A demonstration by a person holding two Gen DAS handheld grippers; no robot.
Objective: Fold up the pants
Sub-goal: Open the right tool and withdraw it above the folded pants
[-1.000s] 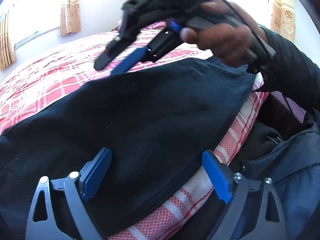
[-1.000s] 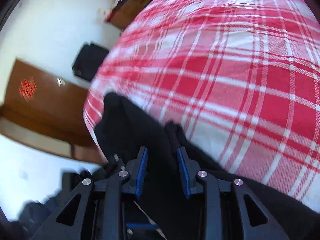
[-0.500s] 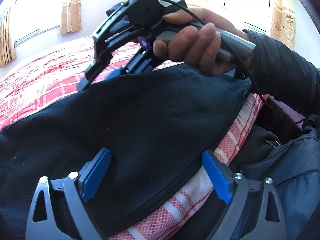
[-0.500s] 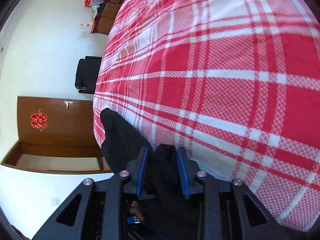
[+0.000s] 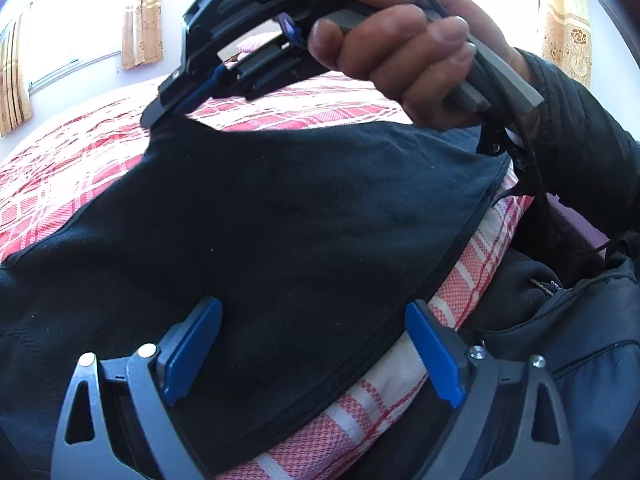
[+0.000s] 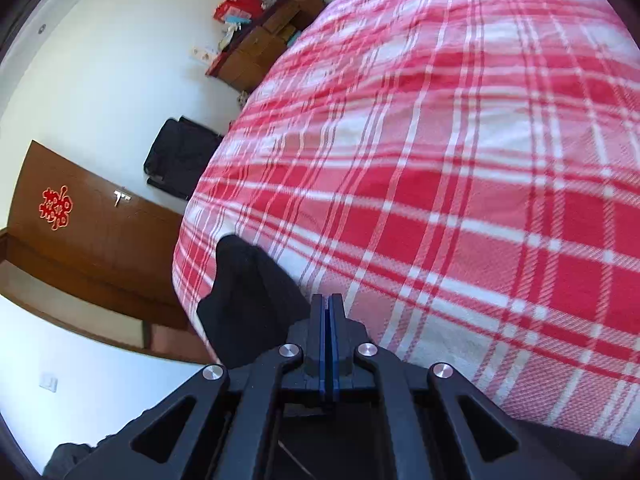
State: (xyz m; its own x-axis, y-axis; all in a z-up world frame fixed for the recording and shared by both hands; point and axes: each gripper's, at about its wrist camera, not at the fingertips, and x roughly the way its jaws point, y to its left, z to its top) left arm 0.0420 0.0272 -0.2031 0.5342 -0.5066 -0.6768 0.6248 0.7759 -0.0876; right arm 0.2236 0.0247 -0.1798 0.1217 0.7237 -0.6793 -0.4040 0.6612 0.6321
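Our right gripper (image 5: 160,114) is pinched shut on the far edge of the black pants (image 5: 280,220), which stretch across the checked bedspread (image 6: 460,160) toward us; our left gripper (image 5: 316,352) gapes open over their near hem, touching nothing

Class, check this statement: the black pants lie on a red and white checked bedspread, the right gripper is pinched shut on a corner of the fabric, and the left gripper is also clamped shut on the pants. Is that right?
Not quite. In the left wrist view, the left gripper stands open, its blue pads wide apart over the black pants. The rest holds: the pants lie on the red and white checked bedspread, and the right gripper is pinched shut on a corner.
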